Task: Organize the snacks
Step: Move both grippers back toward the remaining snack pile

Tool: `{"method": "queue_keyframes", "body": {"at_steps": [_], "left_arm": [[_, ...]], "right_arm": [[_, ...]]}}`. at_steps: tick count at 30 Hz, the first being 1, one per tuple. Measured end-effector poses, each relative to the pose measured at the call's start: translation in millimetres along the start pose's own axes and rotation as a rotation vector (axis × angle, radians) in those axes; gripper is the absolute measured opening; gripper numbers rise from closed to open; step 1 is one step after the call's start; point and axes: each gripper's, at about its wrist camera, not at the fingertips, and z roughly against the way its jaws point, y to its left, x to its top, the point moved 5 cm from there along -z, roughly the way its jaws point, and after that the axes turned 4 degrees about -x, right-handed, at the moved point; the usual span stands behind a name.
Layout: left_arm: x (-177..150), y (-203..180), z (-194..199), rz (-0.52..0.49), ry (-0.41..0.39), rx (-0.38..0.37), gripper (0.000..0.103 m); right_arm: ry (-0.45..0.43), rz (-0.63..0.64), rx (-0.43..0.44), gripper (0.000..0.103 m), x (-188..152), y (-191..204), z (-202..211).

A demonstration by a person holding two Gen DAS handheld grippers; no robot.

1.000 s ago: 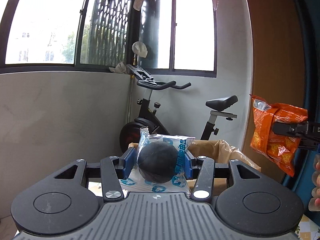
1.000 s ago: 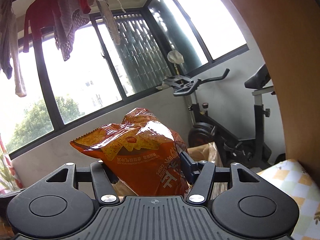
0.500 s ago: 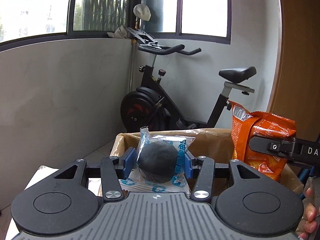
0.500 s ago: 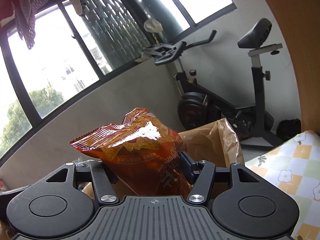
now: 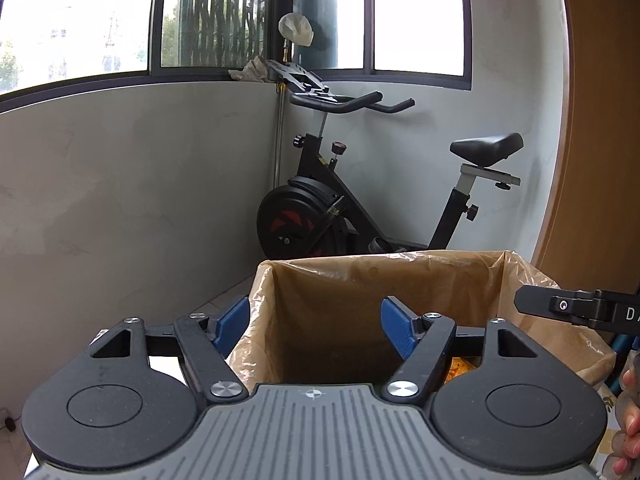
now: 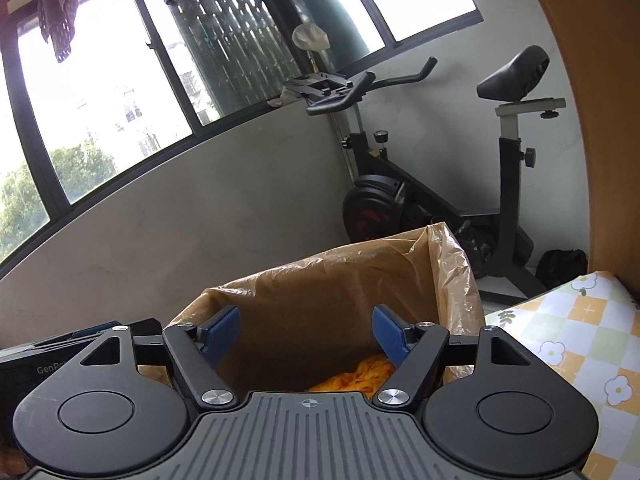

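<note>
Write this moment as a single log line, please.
left tool: open, empty | right tool: open, empty | both over lined box | orange chip bag inside box | other snack: not visible

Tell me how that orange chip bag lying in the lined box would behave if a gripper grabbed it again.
The orange chip bag looks crinkled, so probably floppy and light. Its glossy film may slip between the pads. Contents likely crush under a hard squeeze.

Pale daylight comes through dark-framed windows point(image 5: 256, 16) above a grey plastered wall point(image 5: 120, 184). A black exercise bike point(image 5: 360, 200) stands in the corner on a light tiled floor point(image 5: 224, 300). A wood-toned panel point(image 5: 600, 160) rises on the right, and laundry point(image 6: 56, 8) hangs overhead.
</note>
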Motion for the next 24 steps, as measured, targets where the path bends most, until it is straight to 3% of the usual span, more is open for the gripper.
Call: {"method": "queue_keyframes", "body": {"at_steps": [7,12,18,24], "left_arm": [[-7.7,12.9,48.0,0.027,-0.021,0.013,0.075],[-30.8,14.3,95.2,-0.004,-0.064,0.041,0.075],[-85.3,3.7,130.4,0.032,-0.022,0.014,0.075],[-145.4,-18.3,130.1,0.078,0.049,-0.068,0.075]], "right_arm": [[-0.023,0.094,-0.002,0.071,-3.0,-3.4,46.9],[-0.042,0.098,-0.006,0.072,-12.6,-16.1,77.9],[-0.071,0.106,-0.048,0.072,-43.1,-31.2,106.6],[-0.053,0.139,-0.094,0.072,-95.8,-36.7,120.7]]}}
